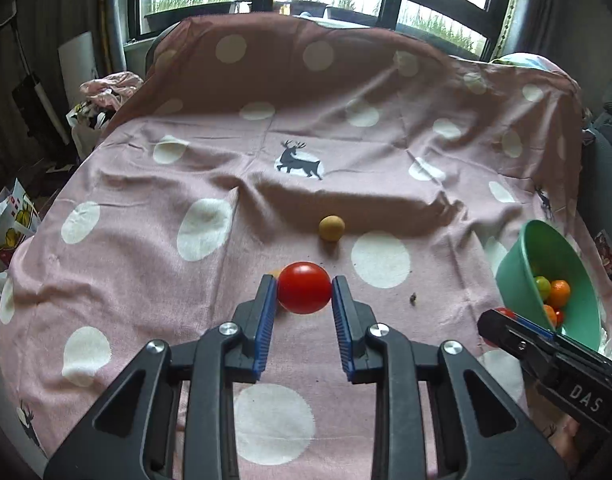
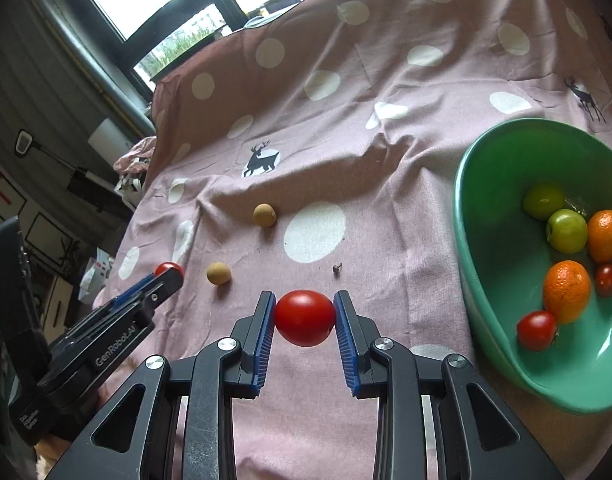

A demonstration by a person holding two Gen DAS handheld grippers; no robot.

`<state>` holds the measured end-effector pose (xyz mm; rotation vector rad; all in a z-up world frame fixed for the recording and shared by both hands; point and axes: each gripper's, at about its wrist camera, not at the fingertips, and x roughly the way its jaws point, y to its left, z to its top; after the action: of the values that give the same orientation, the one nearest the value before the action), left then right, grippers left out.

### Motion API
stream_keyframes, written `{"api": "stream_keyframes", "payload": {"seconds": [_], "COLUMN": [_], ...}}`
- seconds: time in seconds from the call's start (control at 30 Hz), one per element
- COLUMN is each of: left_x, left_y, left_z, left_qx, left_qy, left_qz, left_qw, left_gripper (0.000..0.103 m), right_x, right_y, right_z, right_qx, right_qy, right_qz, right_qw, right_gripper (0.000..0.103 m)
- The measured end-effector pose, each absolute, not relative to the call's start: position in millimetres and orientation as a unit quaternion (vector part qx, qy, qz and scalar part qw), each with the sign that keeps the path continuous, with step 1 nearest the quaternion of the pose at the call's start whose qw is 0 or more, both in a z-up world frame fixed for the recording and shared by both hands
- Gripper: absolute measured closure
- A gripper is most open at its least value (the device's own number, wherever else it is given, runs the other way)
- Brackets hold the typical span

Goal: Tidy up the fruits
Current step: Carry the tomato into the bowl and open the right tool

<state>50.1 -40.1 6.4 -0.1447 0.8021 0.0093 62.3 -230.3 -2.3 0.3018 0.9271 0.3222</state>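
Two grippers, left (image 1: 304, 286) and right (image 2: 305, 316), each pinch a red tomato (image 1: 304, 288) (image 2: 305, 317) off the pink cloth (image 2: 386, 128), likely bound for the green bowl (image 2: 486, 264) tipped toward them with fruit inside, while two small tan fruits (image 2: 265, 215) (image 2: 218, 273) wait on the cloth.
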Motion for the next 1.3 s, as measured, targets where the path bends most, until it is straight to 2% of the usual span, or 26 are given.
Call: {"api": "stream_keyframes", "payload": {"seconds": [0.33,0.73,1.2,1.3], "left_x": [26,40,46,43], "left_y": [-126,-241,-262,-254], "left_z": [57,27,10,13], "left_qx": [-0.028,0.023,0.011,0.010], "left_qy": [0.322,0.363,0.394,0.395], "left_qz": [-0.094,-0.221,-0.269,-0.272], "left_qw": [0.942,0.905,0.879,0.877], "left_gripper": [0.075,0.075,0.076,0.068], "right_x": [50,41,41,41], "right_y": [-310,-398,-416,-413], "right_z": [27,10,1,4], "right_qx": [0.214,0.285,0.302,0.298], "right_qy": [0.384,0.383,0.389,0.384], "right_qz": [0.099,-0.029,-0.058,-0.056], "right_qw": [0.892,0.878,0.868,0.872], "right_gripper": [0.071,0.071,0.071,0.066]}}
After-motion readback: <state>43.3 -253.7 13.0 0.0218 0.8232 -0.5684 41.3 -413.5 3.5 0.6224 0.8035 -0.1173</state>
